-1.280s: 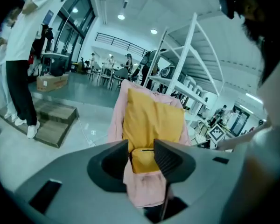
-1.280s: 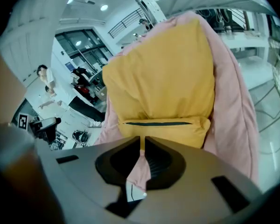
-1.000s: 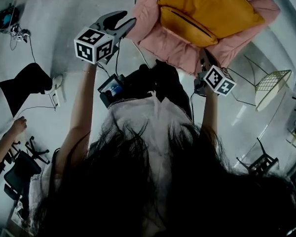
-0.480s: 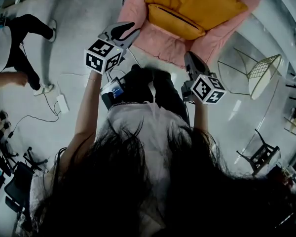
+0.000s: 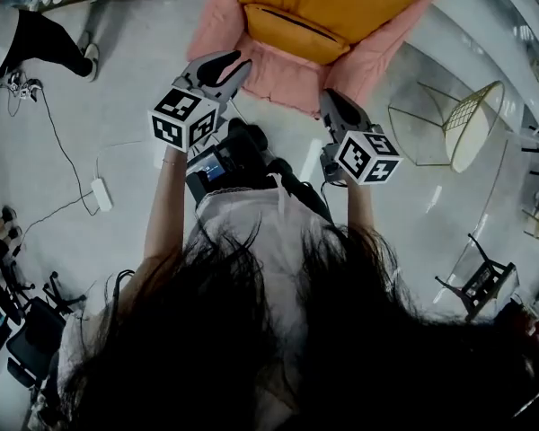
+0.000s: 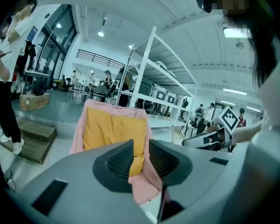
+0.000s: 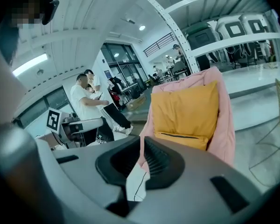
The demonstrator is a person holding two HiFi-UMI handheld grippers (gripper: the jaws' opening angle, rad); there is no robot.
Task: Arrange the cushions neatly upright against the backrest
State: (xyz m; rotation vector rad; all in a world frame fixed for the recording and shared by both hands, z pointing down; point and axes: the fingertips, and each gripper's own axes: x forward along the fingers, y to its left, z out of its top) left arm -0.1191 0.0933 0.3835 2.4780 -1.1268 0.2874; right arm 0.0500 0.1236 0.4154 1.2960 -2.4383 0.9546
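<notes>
Both tongs have drawn back from the mustard-yellow fabric cushion (image 5: 328, 3), which stands upright against the backrest of the pink padded armchair (image 5: 278, 74). Before the seat's front edge, the left tongs (image 5: 226, 61) are released, their jaws just narrowing on nothing. The right tongs (image 5: 331, 101) are clenched and empty.

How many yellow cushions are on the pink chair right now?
2, it seems: an upright cushion against the chair back, and a flat cushion on the seat before it, zipper forward. More may hide behind them.
</notes>
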